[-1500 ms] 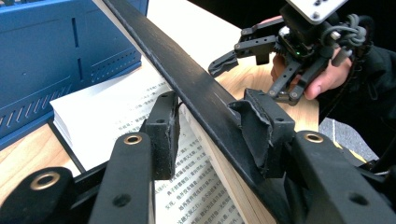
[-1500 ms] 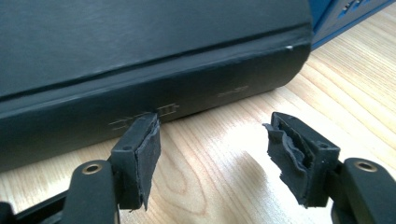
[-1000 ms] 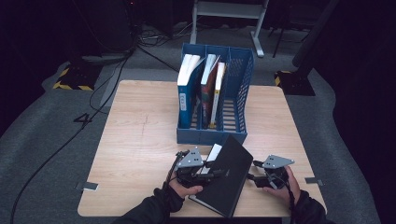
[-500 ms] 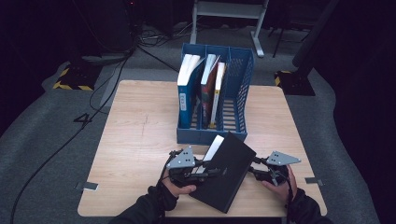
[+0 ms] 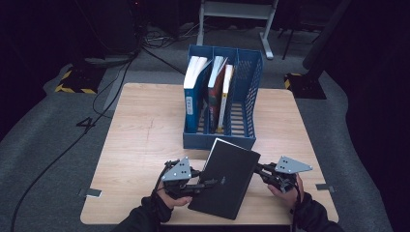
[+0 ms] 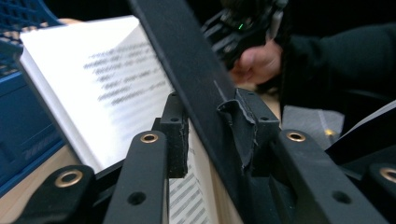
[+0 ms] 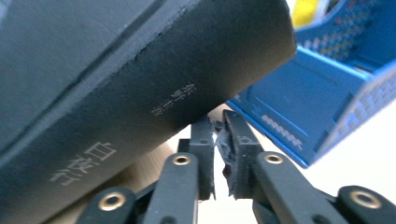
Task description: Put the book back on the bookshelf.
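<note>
Black book point(image 5: 226, 176): low in the middle of the high view, tipped up off the bench point(image 5: 145, 140), its top corner close to the front wall of the blue file box point(image 5: 220, 140).
High view, left side: the left hand-held gripper point(image 5: 205, 184) pinches the book's left edge.
High view, right side: the right hand-held gripper point(image 5: 258, 169) sits at the book's right edge; whether it presses the book I cannot tell from up here.
Left gripper view: the book's black cover point(image 6: 187, 74) runs up between the two jaws and both pads press on it; white pages point(image 6: 93, 79) fan out at the left of the frame.
Right gripper view: the jaws of the right hand-held gripper point(image 7: 218, 140) have just been closing and now meet with nothing between them, right under the book's spine point(image 7: 154, 88). The blue file box point(image 7: 303, 102) is at the right of the frame.
What it means: I think the right one is now a prop under the book, so the book can be stood up for an empty slot in the box.
Change from before: the book has moved toward the box and stands steeper; the right hand is higher.
</note>
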`<action>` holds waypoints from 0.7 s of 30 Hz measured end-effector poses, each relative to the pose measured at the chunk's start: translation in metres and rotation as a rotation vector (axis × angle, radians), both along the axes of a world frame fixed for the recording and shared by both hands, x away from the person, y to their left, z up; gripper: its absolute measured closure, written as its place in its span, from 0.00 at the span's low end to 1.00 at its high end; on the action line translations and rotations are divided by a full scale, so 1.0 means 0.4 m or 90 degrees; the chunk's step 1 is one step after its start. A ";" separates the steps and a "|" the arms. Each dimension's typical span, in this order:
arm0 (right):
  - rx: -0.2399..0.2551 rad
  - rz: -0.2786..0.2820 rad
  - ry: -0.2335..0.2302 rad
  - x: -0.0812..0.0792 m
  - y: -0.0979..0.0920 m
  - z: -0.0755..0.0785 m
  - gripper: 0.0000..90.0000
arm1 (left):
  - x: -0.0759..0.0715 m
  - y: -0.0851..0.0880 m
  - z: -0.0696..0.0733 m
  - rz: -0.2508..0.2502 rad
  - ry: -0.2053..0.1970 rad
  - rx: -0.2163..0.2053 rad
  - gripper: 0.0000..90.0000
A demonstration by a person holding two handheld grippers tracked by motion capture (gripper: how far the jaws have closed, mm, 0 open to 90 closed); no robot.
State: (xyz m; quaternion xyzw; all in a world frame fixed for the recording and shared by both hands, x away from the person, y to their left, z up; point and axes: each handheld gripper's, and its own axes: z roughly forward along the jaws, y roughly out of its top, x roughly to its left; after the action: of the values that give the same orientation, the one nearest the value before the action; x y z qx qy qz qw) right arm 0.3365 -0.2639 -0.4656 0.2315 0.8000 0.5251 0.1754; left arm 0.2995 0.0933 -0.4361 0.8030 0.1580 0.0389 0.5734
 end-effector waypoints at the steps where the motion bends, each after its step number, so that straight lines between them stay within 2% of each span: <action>1: 0.006 0.003 0.000 -0.002 0.003 0.004 0.95 | -0.004 0.004 -0.001 0.005 -0.006 0.008 0.74; 5: 0.009 0.018 -0.017 -0.011 0.018 0.026 0.96 | -0.015 0.018 -0.006 0.007 -0.012 0.019 0.72; 10: 0.025 0.036 -0.024 -0.021 0.027 0.049 0.97 | -0.021 0.027 -0.013 0.012 -0.012 0.032 0.70; 14: 0.033 0.049 -0.038 -0.035 0.035 0.076 0.97 | -0.028 0.027 -0.022 0.019 -0.007 0.029 0.69; 17: 0.022 0.042 -0.051 -0.044 0.037 0.092 0.98 | -0.034 0.016 -0.023 0.034 -0.019 0.027 0.69; 21: 0.012 0.029 -0.067 -0.049 0.024 0.113 0.98 | -0.026 -0.007 -0.026 0.050 -0.018 0.027 0.69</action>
State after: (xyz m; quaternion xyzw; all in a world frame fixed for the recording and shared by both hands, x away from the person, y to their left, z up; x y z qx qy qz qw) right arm 0.3171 -0.2544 -0.4205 0.1872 0.7898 0.5476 0.2032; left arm 0.2892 0.0907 -0.4466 0.8073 0.1803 0.0761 0.5567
